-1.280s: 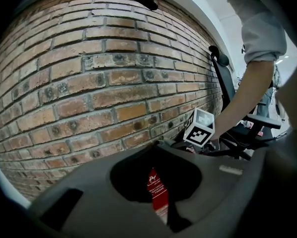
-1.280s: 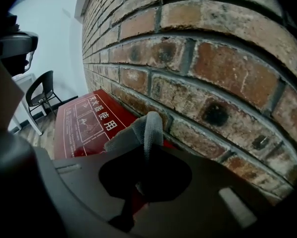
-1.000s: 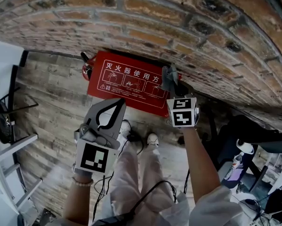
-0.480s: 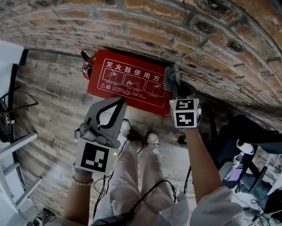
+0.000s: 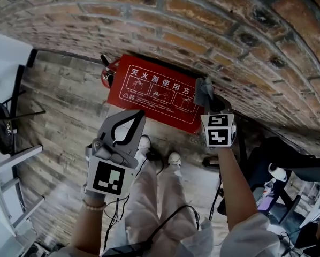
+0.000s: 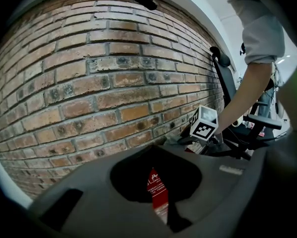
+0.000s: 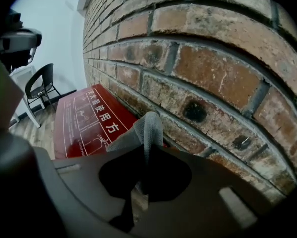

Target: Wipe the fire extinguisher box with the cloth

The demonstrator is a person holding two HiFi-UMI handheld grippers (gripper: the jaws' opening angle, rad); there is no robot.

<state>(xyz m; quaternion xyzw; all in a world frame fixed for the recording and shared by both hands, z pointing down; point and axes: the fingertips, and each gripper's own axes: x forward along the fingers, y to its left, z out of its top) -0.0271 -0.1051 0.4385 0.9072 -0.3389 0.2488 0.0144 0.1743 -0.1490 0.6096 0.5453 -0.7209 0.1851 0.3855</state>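
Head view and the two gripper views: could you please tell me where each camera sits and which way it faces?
Head view: on the person's head, looking steeply down the brick wall at the fire extinguisher box; shows both forearms, legs, the left gripper and right gripper.
Left gripper view: along its shut jaws toward the wall; the box peeks through them, the person's right arm beyond.
Right gripper view: along jaws pinching the cloth, facing wall and box.
Shared: all three see the wall and box.
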